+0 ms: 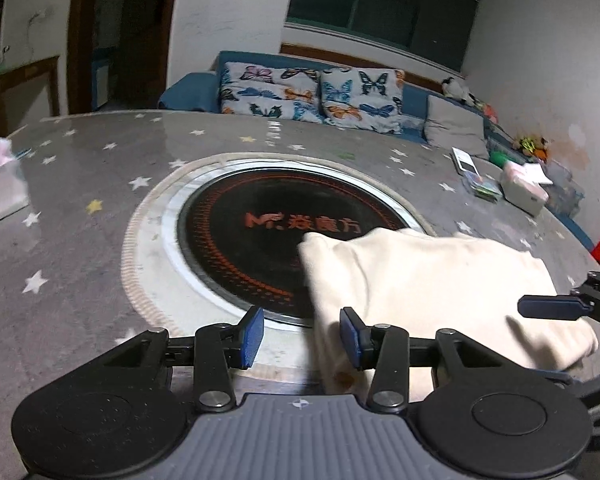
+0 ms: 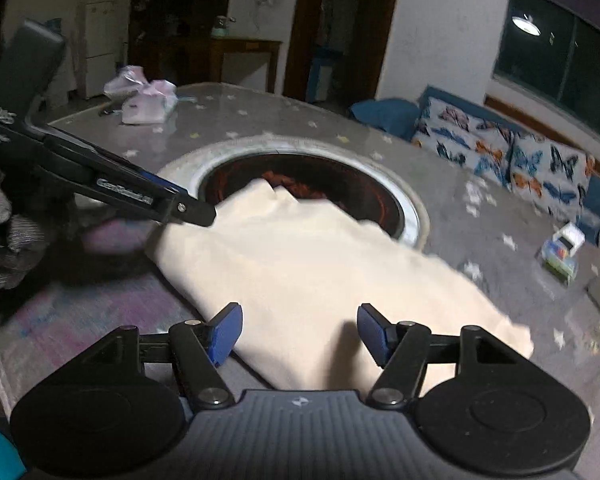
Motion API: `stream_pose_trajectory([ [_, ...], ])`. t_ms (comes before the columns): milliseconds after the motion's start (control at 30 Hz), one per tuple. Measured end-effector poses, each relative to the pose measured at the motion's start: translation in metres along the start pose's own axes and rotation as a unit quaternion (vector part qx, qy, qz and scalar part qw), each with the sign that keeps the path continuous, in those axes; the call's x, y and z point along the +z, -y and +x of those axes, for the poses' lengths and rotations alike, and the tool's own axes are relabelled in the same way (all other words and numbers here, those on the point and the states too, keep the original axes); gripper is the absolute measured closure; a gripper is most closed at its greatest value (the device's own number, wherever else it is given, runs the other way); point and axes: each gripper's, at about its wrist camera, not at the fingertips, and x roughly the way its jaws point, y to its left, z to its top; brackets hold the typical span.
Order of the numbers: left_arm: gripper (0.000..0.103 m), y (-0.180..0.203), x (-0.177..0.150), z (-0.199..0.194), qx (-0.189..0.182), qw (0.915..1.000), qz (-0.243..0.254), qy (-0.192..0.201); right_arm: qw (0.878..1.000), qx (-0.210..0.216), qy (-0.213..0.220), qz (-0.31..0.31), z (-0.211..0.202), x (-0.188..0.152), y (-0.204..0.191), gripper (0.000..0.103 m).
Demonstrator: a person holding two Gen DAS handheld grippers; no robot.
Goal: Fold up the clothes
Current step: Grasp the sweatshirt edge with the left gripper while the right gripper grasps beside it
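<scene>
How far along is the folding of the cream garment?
Done: the cream garment lies bunched, roughly doubled, partly over the round cooktop. In hand: nothing; left gripper and right gripper are open at its near edge. Left: flattening and final folds.

Cream garment [image 2: 300, 264], folded, flat on table, overlapping round cooktop
</scene>
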Motion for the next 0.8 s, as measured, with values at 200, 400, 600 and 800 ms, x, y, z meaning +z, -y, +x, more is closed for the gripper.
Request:
stream_pose_trajectory([
  [200, 0.056, -0.016, 0.003, -0.004, -0.017, 0.9987, -0.046, -0.015, 0.997, 0.033, 0.008, -0.069, 0.002, 0.017, -0.033, 0.043],
  [400, 0.044, -0.026, 0.004, -0.006, -0.027, 0.9966, -0.076, -0.02, 0.989, 0.048, 0.01, -0.142, 0.02, 0.026, -0.069, 0.045],
  [600, 0.036, -0.035, 0.008, -0.003, -0.051, 0.9907, -0.121, -0.037, 0.982, 0.042, -0.002, -0.187, 0.042, 0.026, -0.093, 0.061],
  [800, 0.035, -0.039, 0.01, 0.005, -0.082, 0.9803, -0.169, -0.062, 0.985, 0.032, 0.0, -0.17, 0.045, 0.03, -0.091, 0.09],
])
